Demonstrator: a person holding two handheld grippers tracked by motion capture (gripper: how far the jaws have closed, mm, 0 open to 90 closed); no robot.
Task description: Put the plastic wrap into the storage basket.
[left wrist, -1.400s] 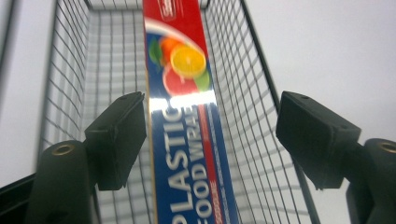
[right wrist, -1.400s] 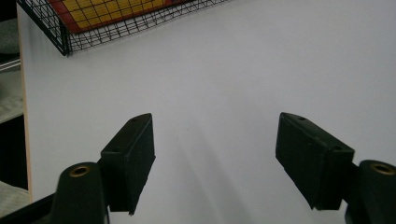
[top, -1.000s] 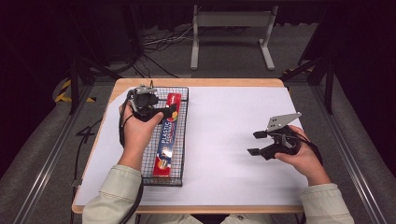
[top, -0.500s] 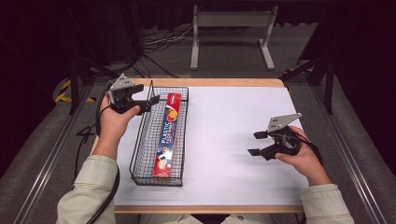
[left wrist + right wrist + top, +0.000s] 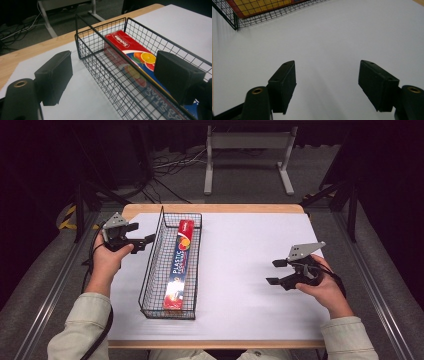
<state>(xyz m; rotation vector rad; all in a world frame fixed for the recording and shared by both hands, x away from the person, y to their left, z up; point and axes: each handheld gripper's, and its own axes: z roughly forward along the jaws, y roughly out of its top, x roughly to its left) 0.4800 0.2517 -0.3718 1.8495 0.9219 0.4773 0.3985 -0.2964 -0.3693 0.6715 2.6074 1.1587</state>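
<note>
One wire basket [image 5: 150, 270] left of centre holds one plastic wrap box [image 5: 179, 265]. The left gripper [image 5: 141, 240], at its left, has just been opening, empty. The right gripper [image 5: 276, 272], at right, has just narrowed, still apart, empty.

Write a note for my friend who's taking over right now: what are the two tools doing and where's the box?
Left tool: open, nothing between its jaws, which have just been opening. It hangs left of the wire basket, beside the far end of its left wall, apart from it.
Right tool: open, nothing held, jaws have just been closing a little, over bare white table cover at the right.
Plastic wrap box: lies flat, lengthwise, inside the basket.
Done: the box is in the basket, and the left tool has let go and pulled away from it.
Left: probably nothing more with the box; check whether the basket needs moving.
</note>
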